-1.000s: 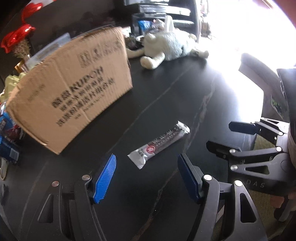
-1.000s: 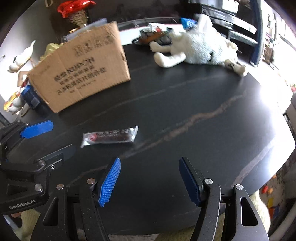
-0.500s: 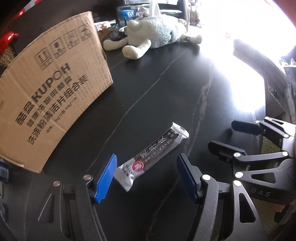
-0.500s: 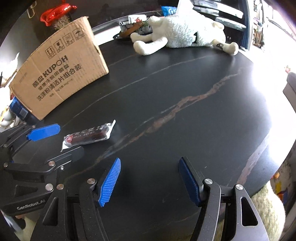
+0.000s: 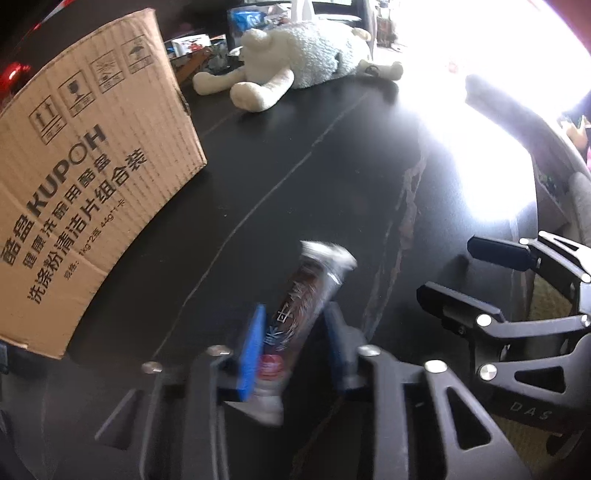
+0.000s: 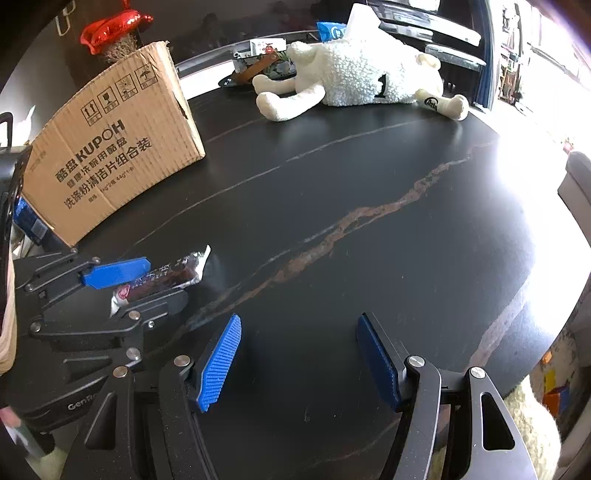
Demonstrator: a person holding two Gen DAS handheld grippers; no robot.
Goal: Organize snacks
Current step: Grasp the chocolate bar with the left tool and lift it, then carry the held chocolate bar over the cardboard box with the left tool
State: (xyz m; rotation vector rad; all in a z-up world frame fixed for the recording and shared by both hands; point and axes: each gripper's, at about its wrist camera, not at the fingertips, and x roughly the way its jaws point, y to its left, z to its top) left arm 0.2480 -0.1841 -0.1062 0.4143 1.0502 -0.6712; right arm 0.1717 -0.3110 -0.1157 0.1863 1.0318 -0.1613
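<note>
The cardboard box (image 5: 85, 192) carries the printed word "KUPOH" above lines of Chinese characters, with four handling symbols along its upper edge; both views show this face. The left gripper (image 5: 291, 332) has its blue pads drawn in narrow against the sides of the snack bar (image 5: 295, 325), a dark wrapper with silver crimped ends, white Chinese characters and a round red mark near its lower end. The left wrist view is blurred there, so the characters cannot be read. The right wrist view shows the same snack bar (image 6: 162, 277) from the side, lying between the left gripper's (image 6: 147, 280) fingers just above the black table (image 6: 332, 184), near the box's front corner. The right gripper (image 6: 299, 358) stands wide with nothing between its pads; its body reads "DAS" in the left view, and the left gripper's body reads "GenR", cut off. Only the right view shows the black "1" on the plush sheep (image 6: 362, 74) and the red foil ornament (image 6: 114, 26) behind the box.
</note>
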